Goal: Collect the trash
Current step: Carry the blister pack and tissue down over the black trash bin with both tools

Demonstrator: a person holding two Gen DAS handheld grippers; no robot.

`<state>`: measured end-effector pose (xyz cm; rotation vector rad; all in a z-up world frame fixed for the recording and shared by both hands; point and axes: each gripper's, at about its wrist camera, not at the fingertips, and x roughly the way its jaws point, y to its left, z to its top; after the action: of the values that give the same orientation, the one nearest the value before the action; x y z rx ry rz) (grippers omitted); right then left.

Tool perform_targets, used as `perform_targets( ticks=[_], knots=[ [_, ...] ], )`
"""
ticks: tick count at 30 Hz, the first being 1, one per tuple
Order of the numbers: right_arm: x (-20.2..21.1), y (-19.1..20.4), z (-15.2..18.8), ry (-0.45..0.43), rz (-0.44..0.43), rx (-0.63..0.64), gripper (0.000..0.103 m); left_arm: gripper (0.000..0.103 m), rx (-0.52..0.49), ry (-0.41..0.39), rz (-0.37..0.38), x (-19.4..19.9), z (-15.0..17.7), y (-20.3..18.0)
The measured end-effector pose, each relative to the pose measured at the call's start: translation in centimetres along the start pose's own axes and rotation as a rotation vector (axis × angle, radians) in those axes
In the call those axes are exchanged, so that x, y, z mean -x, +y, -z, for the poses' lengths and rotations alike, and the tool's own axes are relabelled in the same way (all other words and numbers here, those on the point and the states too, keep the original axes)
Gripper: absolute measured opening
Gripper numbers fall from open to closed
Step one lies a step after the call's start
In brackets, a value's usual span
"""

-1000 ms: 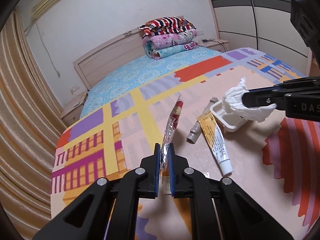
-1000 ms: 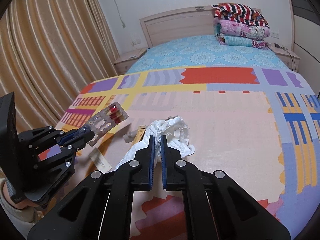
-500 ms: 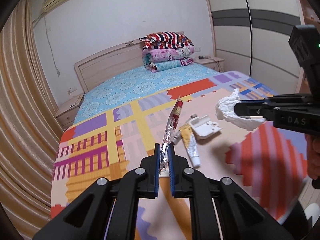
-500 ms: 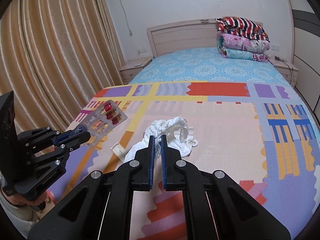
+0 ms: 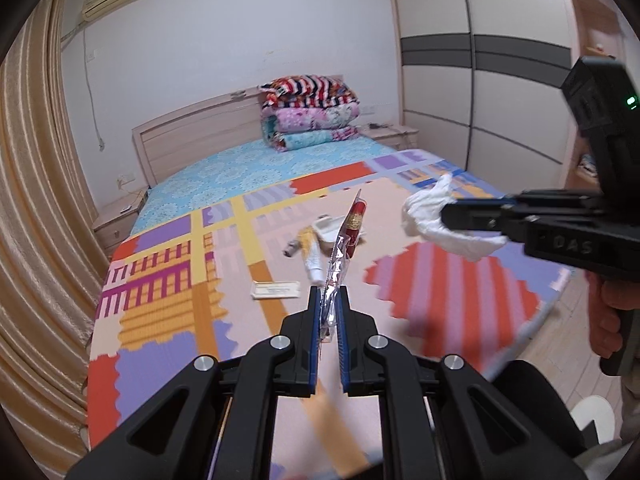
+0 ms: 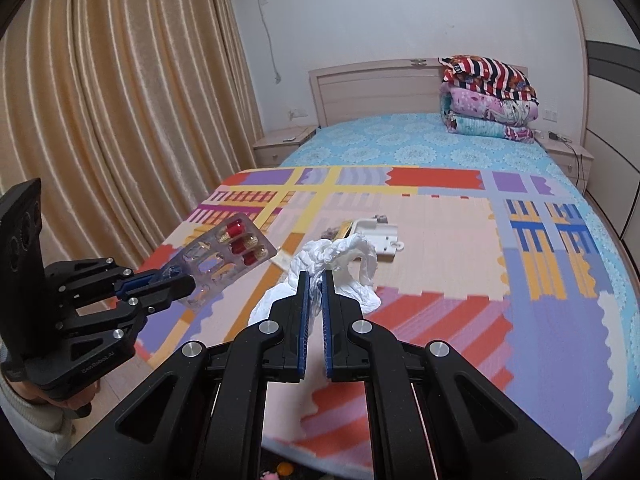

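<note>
I had the left gripper (image 5: 330, 300) clamped on the near end of a pill blister pack (image 5: 343, 246), which stood edge-on between the blue pads and rose away from me above the bed (image 5: 256, 168); from the right wrist view the same pack (image 6: 228, 254) showed its face, with red-and-yellow capsules in the far pockets and the nearer pockets looking empty, held up off the mat at the left. The right gripper (image 6: 315, 280) was closed on a crumpled white tissue (image 6: 340, 262), the wad bulging out past the fingertips and hanging on both sides of them; in the left wrist view that tissue (image 5: 436, 220) sat at the tip of the right gripper, raised above the patchwork mat (image 5: 160, 312) on the right side. Still lying on the mat, further off, were a small ointment tube (image 5: 313, 258), a white plastic tray (image 6: 380, 236) just beside it, and a small grey cylindrical piece (image 5: 291, 246) at the tube's left. Nearer to me and left of the pack lay a flat paper slip (image 5: 275, 290). A stack of folded blankets (image 5: 308, 114) rested at the far end of the bed against the headboard (image 5: 192, 136), and curtains (image 6: 100, 100) hung along the left.
</note>
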<state>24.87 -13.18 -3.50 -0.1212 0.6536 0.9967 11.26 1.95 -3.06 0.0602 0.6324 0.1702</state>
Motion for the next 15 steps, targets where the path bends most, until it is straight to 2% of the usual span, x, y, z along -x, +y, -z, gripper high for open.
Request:
perform_targets(
  ticks=[8, 15],
  knots=[
    [3.2, 1.7, 3.4, 0.030, -0.027, 0.050, 0.007, 0.007, 0.019, 0.015, 0.051, 2.9, 2.8, -2.2],
    [3.6, 3.2, 7.4, 0.103, -0.063, 0.074, 0.007, 0.007, 0.043, 0.101, 0.123, 2.9, 6.6, -3.6]
  ],
)
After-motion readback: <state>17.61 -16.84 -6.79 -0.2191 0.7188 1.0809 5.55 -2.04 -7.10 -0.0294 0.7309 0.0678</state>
